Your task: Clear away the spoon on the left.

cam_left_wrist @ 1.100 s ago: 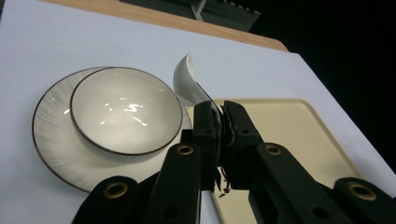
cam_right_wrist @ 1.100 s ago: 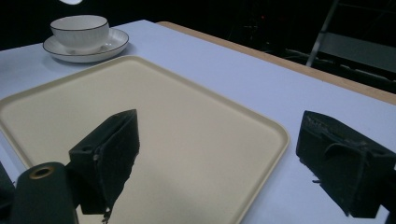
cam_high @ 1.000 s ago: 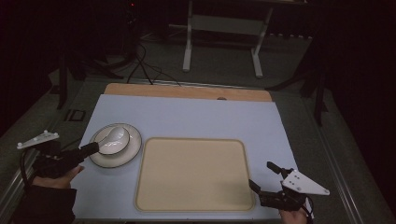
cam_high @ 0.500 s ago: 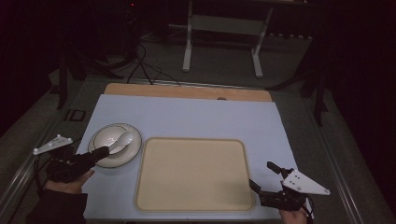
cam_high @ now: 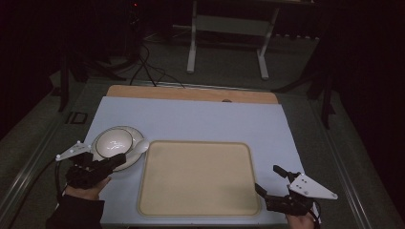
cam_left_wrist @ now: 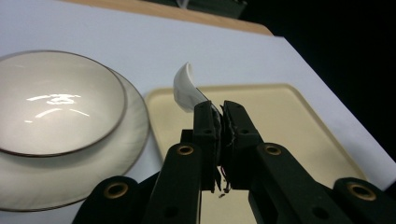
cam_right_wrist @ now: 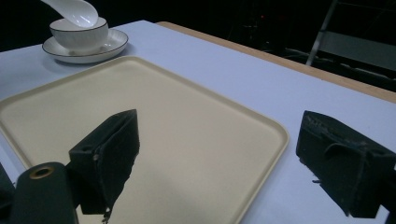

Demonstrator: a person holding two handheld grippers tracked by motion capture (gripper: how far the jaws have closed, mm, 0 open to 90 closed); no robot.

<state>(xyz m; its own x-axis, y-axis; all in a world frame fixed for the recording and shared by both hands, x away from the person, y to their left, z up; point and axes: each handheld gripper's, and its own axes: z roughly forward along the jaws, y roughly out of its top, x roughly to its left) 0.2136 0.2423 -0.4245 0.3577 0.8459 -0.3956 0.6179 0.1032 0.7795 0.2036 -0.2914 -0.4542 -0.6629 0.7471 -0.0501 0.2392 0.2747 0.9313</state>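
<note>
A white ceramic spoon (cam_left_wrist: 186, 87) hangs in the air, its handle clamped in my left gripper (cam_left_wrist: 219, 111), which is shut on it. From above, the spoon (cam_high: 139, 146) hovers at the right rim of a cream bowl (cam_high: 112, 141) that sits on a matching plate (cam_high: 132, 160), close to the left edge of a beige tray (cam_high: 198, 179). My left gripper (cam_high: 121, 159) reaches in from the near left. My right gripper (cam_high: 267, 178) rests open off the tray's near right corner. Between its spread jaws (cam_right_wrist: 219, 123) nothing is held, and the spoon (cam_right_wrist: 72, 8) shows above the bowl (cam_right_wrist: 79, 30).
A pale blue mat (cam_high: 200, 119) covers the table, with a wooden strip (cam_high: 191, 93) along its far edge. Beyond the table stand a white frame (cam_high: 227, 45) and floor cables (cam_high: 143, 67) in a dark room.
My left gripper closed on the spoon in the bowl and carried it up and right, toward the tray. The left hand shifted nearer. My right gripper stayed still.
</note>
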